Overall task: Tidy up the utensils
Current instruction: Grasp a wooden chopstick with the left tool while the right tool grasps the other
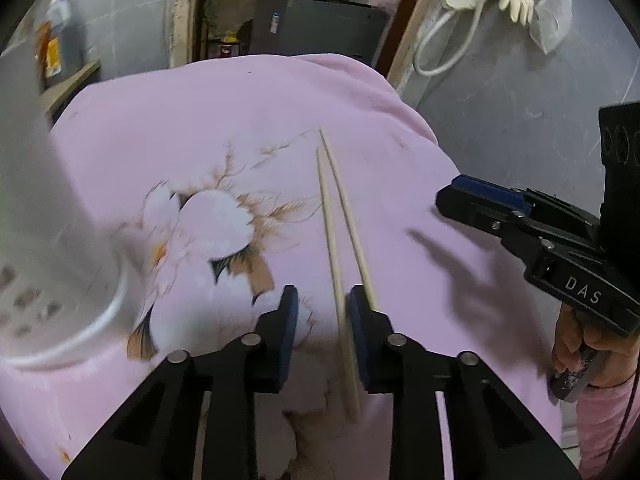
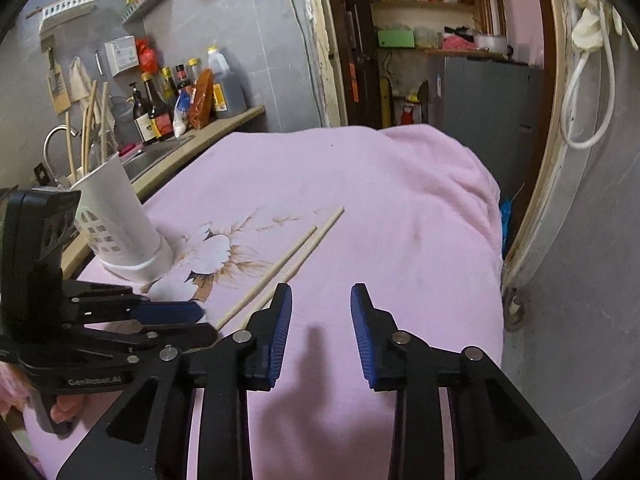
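Two wooden chopsticks (image 1: 334,216) lie side by side on the pink flowered cloth (image 1: 224,120). My left gripper (image 1: 323,300) is open just above their near ends, one chopstick between the jaws, the other by the right pad. The white perforated utensil holder (image 1: 52,264) stands blurred at the left. In the right wrist view the chopsticks (image 2: 296,260) lie ahead left, and the holder (image 2: 120,220) stands upright with several chopsticks inside. My right gripper (image 2: 320,300) is open and empty over bare cloth. The left gripper (image 2: 172,316) shows at lower left.
The cloth-covered table drops off at the right and far edges (image 2: 492,216). A counter with sauce bottles (image 2: 176,96) and a sink runs along the left. A doorway with shelves (image 2: 432,40) lies behind. The right gripper (image 1: 480,200) hovers at the right of the left view.
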The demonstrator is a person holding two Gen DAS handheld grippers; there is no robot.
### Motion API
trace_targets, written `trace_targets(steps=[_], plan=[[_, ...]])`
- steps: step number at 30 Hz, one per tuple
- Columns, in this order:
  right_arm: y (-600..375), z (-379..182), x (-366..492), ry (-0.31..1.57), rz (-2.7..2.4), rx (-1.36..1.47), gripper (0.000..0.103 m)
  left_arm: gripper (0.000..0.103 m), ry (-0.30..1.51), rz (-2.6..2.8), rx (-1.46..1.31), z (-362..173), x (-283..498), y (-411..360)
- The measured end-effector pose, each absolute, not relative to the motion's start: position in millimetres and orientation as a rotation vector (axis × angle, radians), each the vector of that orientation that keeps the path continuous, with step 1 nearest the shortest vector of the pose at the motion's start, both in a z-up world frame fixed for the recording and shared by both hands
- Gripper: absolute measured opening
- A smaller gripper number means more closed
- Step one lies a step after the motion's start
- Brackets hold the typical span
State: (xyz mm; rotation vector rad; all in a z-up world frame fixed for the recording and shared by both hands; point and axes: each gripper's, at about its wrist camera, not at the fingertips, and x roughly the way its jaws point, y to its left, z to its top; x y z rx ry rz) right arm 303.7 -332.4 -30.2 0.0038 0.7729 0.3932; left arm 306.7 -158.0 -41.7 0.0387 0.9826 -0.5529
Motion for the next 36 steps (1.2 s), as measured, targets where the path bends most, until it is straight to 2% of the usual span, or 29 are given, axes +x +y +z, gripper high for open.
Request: trace_targets(steps=[5, 8, 33, 34, 36], plan=[[-329.1, -35.1, 315.4, 0.810, 0.404, 0.006, 0.027, 0.012, 0.987, -0.537, 0.062, -46.4, 315.8, -166.0], [-324.9, -36.4, 321.2, 0.822, 0.409, -0.003, 0.026, 0.003, 0.994, -0.514, 0.053, -48.0, 323.4, -165.6], [-287.2, -57.6, 384.3, 1.019, 0.423, -0.093, 0.023, 0.003, 0.988, -0.422, -0.017, -40.3, 301.0, -135.6], [-288.3, -57.2, 382.5, 1.018, 0.426, -0.105, 0.017, 0.003, 0.989, -0.421, -0.019, -40.2, 300.3, -135.3], [-287.4, -56.3, 376.3, 1.005, 0.433, -0.152, 0.013, 0.003, 0.993, -0.422, -0.023, -39.9, 299.3, -134.8]])
